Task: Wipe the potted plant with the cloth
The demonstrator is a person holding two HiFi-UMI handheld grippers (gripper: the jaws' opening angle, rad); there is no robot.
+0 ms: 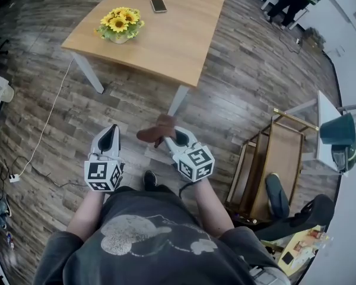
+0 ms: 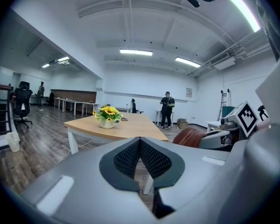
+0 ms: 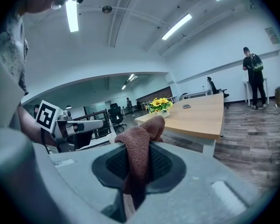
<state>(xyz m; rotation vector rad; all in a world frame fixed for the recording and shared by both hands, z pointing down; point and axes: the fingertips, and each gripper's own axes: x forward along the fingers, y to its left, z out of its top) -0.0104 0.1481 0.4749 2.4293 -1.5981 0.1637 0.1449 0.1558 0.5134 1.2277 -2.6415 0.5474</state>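
Note:
The potted plant [image 1: 120, 25], yellow sunflowers in a pale pot, stands near the left corner of a wooden table [image 1: 178, 46]; it also shows far ahead as the plant [image 2: 107, 115] and the plant [image 3: 159, 105]. A brown cloth [image 1: 157, 132] is pinched in my right gripper [image 1: 172, 140], and the cloth [image 3: 137, 148] hangs out between the shut jaws. My left gripper [image 1: 110, 138] is held beside it, shut with nothing between its pads [image 2: 140, 158]. Both grippers are over the floor, well short of the table.
A phone [image 1: 158, 5] lies on the table behind the plant. A white cable [image 1: 47, 123] runs across the wooden floor at left. A wooden cart [image 1: 273, 165] stands at right. A person [image 2: 167, 108] stands beyond the table, and office chairs [image 2: 19, 106] are at far left.

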